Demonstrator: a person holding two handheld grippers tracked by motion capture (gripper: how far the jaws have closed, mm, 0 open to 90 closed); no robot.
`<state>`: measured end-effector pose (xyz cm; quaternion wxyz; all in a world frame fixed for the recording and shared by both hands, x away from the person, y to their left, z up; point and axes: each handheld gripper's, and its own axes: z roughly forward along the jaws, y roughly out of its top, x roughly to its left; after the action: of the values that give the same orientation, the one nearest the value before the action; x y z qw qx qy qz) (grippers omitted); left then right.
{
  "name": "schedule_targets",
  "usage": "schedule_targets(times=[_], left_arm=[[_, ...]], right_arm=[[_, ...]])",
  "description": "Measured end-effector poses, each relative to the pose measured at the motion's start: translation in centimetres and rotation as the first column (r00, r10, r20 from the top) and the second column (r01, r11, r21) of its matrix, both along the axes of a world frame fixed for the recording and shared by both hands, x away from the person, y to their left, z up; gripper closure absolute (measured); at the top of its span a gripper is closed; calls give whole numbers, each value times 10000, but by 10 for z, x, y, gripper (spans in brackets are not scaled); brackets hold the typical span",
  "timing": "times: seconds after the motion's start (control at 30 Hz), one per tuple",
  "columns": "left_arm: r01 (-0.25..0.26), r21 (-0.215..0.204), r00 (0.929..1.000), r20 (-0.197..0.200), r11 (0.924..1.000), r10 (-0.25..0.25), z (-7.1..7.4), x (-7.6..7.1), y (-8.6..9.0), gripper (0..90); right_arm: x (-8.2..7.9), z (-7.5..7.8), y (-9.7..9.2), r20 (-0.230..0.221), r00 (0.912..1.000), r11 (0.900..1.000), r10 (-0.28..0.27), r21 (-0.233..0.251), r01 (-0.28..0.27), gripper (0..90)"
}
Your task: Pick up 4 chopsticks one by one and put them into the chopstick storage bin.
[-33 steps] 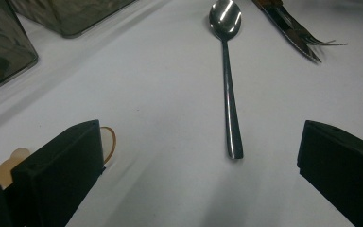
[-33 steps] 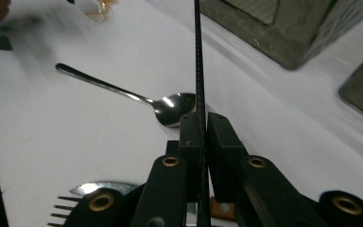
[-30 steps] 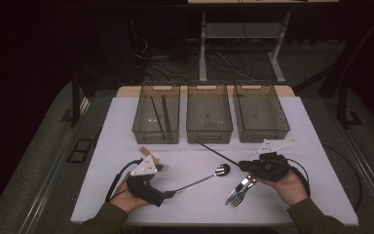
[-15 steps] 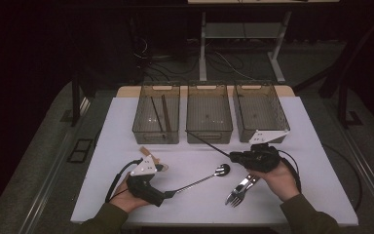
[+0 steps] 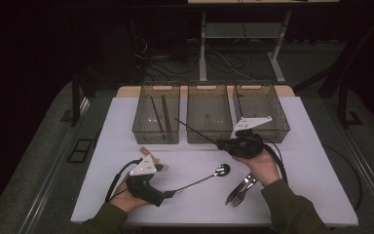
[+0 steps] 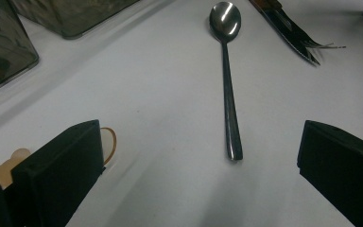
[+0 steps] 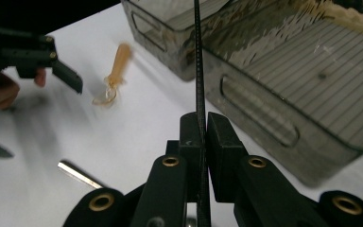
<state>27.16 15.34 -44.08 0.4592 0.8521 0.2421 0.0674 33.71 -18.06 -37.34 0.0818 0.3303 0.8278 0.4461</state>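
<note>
My right gripper (image 5: 220,143) is shut on a thin black chopstick (image 5: 195,130), held above the table just in front of the middle bin (image 5: 208,138). The stick slants up and left toward the gap between the left bin (image 5: 141,130) and the middle one. In the right gripper view the pads (image 7: 217,137) pinch the chopstick (image 7: 198,56) near its end. My left gripper (image 5: 168,193) rests open on the table at the front left. A metal spoon (image 6: 229,94) lies ahead of its spread jaws, handle toward them, untouched.
Three clear bins stand in a row at the back; the left one holds a black and a brown stick (image 5: 164,114). Two forks (image 5: 238,190) lie at the front right. A small tan spoon (image 5: 148,152) lies beside the left gripper. The right bin (image 5: 272,132) is behind my right hand.
My right hand has carried the chopstick left and a little up, from beside the forks toward the front of the middle bin. The left hand and the spoon have stayed put.
</note>
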Motion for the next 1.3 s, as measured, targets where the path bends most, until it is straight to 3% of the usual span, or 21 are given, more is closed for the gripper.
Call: schedule_targets(times=[0.4, 1.0, 1.3], left_arm=[[8, -42, 10000, -3, 10000, -8, 0, 0, 0, 0], [66, -158, 9999, 96, 9999, -65, 2, 0, 0, 0], [32, -274, 10000, 83, 9996, -30, 1, 0, -1, 0]], right_arm=[[34, 18, 39, 3, 9997, 9995, -243, -202, 243, 846], [91, 24, 104, -316, 9965, 9958, -772, -524, 755, 846], [116, 24, 141, -319, 9941, 9908, -1033, -907, 1001, 846]])
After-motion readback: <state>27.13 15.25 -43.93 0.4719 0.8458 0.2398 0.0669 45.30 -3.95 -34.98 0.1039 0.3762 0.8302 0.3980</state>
